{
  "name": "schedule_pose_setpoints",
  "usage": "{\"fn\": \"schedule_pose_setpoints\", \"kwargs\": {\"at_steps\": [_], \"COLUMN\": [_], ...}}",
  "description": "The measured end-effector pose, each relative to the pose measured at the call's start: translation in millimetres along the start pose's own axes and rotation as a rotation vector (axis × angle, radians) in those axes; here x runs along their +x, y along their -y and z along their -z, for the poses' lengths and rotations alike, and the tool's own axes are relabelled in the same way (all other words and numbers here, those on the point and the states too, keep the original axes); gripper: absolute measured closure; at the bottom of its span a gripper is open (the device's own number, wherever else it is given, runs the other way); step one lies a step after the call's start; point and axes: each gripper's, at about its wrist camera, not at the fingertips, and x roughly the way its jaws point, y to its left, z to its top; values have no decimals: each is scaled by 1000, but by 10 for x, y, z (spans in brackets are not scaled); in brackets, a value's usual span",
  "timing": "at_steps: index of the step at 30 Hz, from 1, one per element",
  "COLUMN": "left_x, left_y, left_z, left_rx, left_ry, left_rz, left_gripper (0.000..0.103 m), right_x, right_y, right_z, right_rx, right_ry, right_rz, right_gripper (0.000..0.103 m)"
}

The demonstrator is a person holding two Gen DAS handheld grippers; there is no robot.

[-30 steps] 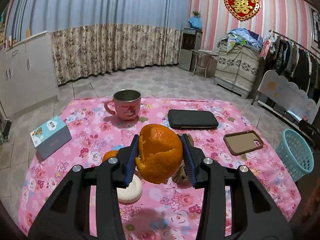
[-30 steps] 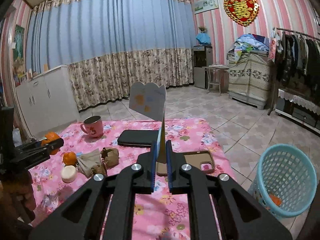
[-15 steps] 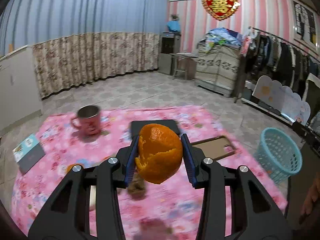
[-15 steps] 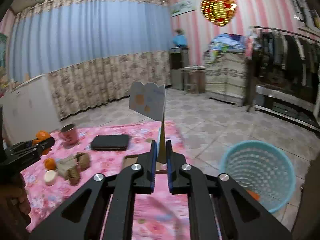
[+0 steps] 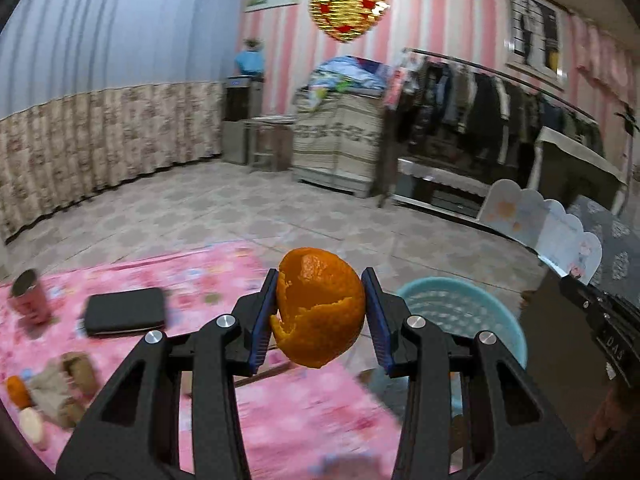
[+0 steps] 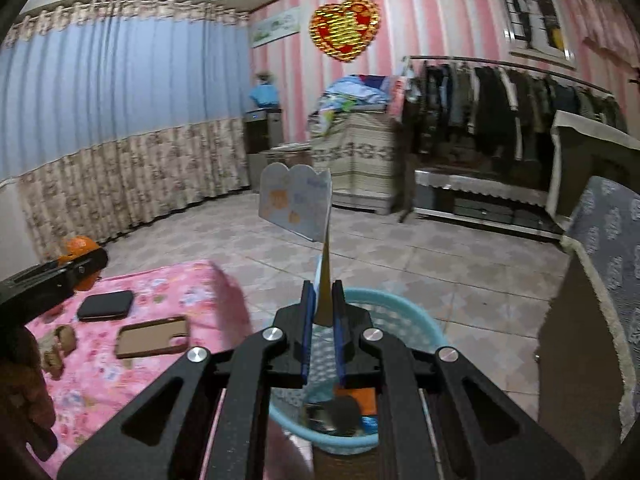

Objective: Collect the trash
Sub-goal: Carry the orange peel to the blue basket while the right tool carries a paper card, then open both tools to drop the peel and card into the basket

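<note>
Left gripper [image 5: 320, 314] clamps orange peel [image 5: 320, 312] at frame centre, short of the blue basket [image 5: 496, 320] at lower right. Right gripper [image 6: 323, 316] pinches a card [image 6: 296, 206] above the basket. Risk: early release drops peel on floor; grippers could collide.

One orange peel [image 5: 320, 308], one card [image 6: 296, 206], one basket [image 6: 400, 320], one mug [image 5: 29, 298], one phone case [image 6: 152, 337].
</note>
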Motion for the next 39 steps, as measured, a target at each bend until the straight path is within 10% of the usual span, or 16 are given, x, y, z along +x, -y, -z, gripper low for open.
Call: {"fn": "schedule_pose_setpoints", "kwargs": {"at_steps": [12,39], "left_x": [597,1007], "left_y": [763,978], "left_z": [85,223], "left_rx": [90,105], "left_ry": [-53,-100], "left_rz": [94,137], "left_gripper": [63,62], "right_x": [215,656], "right_y": [340,454], "right_z": [121,212], "right_rx": [44,118], "right_ry": [-46,-100], "right_rz": [58,41], "right_gripper": [94,94]}}
